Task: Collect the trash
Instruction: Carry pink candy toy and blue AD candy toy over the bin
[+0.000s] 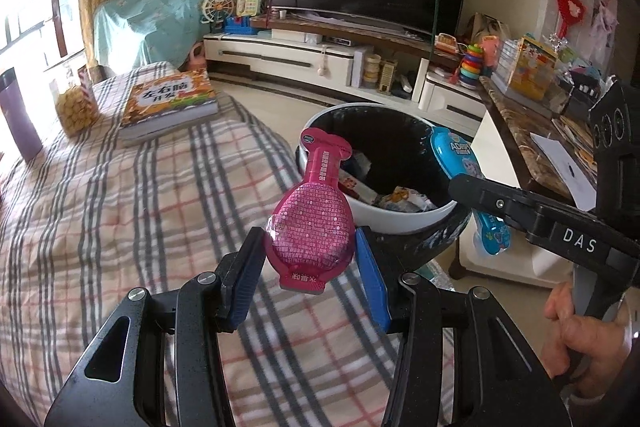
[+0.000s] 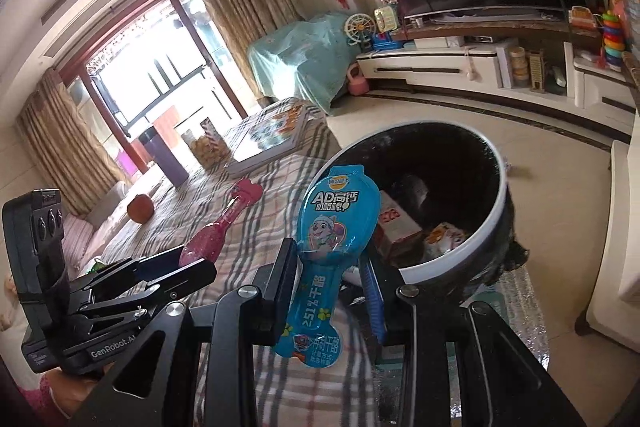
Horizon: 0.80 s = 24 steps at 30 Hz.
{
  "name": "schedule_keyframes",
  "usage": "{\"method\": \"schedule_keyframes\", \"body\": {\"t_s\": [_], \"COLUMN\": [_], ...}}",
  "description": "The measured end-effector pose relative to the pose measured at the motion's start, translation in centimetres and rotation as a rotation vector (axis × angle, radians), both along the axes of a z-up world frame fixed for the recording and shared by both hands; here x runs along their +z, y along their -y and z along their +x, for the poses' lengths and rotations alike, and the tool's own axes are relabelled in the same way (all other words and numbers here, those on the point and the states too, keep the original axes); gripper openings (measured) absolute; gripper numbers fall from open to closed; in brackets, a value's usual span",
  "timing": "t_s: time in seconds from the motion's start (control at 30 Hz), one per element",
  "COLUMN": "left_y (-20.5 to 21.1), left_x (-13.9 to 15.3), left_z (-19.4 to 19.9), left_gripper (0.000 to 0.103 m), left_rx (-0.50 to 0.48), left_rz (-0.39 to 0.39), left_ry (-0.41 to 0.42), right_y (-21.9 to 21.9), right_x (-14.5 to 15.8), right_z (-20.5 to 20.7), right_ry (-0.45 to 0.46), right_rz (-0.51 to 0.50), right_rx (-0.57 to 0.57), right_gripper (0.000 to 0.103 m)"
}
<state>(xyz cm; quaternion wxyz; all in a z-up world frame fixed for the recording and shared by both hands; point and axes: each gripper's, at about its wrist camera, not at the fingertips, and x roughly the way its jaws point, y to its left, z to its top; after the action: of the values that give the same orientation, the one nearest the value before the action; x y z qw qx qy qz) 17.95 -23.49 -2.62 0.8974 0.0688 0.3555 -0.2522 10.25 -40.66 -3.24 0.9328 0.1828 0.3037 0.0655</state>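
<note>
My left gripper is shut on a pink bottle-shaped snack wrapper, held upright over the checked cloth, just short of the bin. The white-rimmed trash bin with a black liner stands beyond it, with several wrappers and a small carton inside. My right gripper is shut on a blue cheese-stick wrapper, its top near the bin's rim. In the left wrist view the right gripper comes in from the right, with the blue wrapper over the bin's right edge. The left gripper and pink wrapper show at the left of the right wrist view.
A table under a checked cloth carries a book, a jar of snacks and a purple cup. A marble-topped side table stands to the right of the bin. A TV cabinet with toys lines the far wall.
</note>
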Motion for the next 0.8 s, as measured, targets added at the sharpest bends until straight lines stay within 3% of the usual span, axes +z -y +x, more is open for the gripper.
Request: {"method": "schedule_keyframes", "body": {"t_s": [0.8], "left_y": [3.6], "left_x": [1.3], "left_z": [1.9], "left_gripper": [0.046], "left_rx": [-0.031], "left_rz": [0.010], "left_ry": [0.029], "right_y": [3.0], "right_x": [0.7], "right_z": [1.6], "right_ry": [0.008], "right_rz": [-0.007], "right_rx": [-0.038], "right_gripper": [0.032]}}
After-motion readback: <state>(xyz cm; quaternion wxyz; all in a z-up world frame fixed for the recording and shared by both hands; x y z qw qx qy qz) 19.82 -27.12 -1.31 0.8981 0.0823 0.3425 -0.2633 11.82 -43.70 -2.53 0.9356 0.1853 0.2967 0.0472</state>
